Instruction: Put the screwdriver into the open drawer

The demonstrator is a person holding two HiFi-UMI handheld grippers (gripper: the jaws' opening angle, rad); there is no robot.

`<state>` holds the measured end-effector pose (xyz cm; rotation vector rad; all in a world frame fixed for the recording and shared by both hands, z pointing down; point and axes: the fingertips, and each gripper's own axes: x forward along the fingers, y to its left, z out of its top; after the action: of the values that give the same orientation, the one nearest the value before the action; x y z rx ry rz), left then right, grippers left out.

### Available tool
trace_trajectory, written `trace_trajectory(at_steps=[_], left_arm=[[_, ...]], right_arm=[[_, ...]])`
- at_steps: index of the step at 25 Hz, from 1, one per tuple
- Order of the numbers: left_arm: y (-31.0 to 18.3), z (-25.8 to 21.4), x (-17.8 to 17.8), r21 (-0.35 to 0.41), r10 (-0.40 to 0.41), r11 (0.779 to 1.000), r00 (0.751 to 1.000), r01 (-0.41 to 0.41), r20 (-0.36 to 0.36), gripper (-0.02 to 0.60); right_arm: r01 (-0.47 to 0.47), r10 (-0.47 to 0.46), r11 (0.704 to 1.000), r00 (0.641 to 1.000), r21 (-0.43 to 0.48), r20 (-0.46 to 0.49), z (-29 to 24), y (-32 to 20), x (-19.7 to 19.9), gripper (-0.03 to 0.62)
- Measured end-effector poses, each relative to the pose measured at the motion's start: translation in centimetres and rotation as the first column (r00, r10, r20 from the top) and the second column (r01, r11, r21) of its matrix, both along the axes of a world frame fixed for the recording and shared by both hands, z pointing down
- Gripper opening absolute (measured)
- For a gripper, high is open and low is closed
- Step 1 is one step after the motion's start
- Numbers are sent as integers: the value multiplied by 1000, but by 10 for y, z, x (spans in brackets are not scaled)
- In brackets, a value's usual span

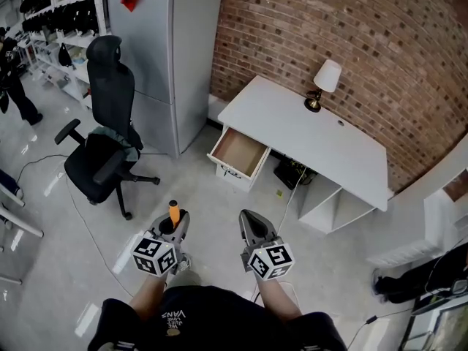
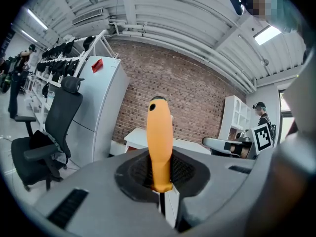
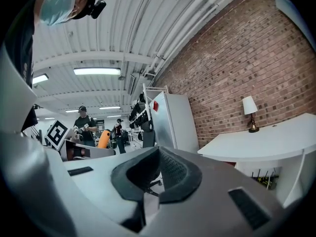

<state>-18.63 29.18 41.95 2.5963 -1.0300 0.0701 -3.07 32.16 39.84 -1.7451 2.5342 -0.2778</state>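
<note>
My left gripper [image 1: 175, 224] is shut on the screwdriver [image 1: 174, 213], whose orange handle [image 2: 159, 144] stands straight up out of the jaws; its shaft is hidden between them. My right gripper [image 1: 252, 225] is shut with nothing in it, level with the left one. In the right gripper view the jaws [image 3: 150, 179] meet, and the orange handle [image 3: 103, 138] shows off to the left. Both grippers are held low in front of my body. The open drawer [image 1: 239, 153] hangs out of the white desk [image 1: 292, 119] ahead of them across bare floor; its inside looks empty.
A black office chair [image 1: 106, 148] stands left of the drawer, before a grey cabinet [image 1: 164, 50]. A lamp [image 1: 322, 83] sits on the desk by the brick wall [image 1: 351, 28]. Cables lie on the floor under the desk. People stand further back at the left.
</note>
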Motion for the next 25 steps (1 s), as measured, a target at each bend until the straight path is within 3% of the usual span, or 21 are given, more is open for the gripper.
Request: trace_trajectory(at_steps=[16, 25], left_arm=[[-167, 7, -9, -9, 127, 992, 992, -127, 25, 37], [-228, 26, 18, -50, 203, 978, 978, -201, 39, 37]], right_arm=[[-136, 136, 991, 991, -6, 3, 3, -151, -10, -5], [-199, 200, 979, 980, -29, 8, 16, -213, 13, -4]])
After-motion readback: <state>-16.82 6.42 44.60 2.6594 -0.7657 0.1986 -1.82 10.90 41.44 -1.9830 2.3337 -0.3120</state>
